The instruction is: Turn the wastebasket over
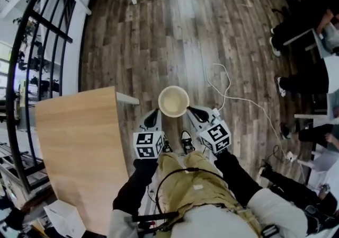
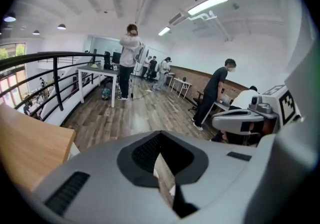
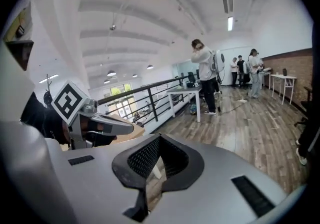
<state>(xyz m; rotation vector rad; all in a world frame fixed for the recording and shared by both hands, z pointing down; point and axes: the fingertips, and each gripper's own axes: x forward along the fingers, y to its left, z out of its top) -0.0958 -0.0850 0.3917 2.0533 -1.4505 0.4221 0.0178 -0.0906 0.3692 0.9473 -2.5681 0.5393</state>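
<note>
A round cream wastebasket (image 1: 174,101) shows in the head view with its open mouth facing up, just ahead of my feet. My left gripper (image 1: 152,117) lies close against its left side and my right gripper (image 1: 195,113) against its right side. I cannot tell whether they touch it. In the left gripper view the left gripper (image 2: 165,168) has its jaws together with nothing between them. The right gripper (image 3: 150,173) shows the same in its own view. A pale surface at the edge of each gripper view may be the basket's wall.
A light wooden tabletop (image 1: 79,147) stands close on the left, with a black railing (image 1: 32,46) beyond it. A white cable (image 1: 228,91) trails across the plank floor to the right. Seated people (image 1: 304,25) are at the right edge, and a person (image 2: 129,58) stands by a white table farther off.
</note>
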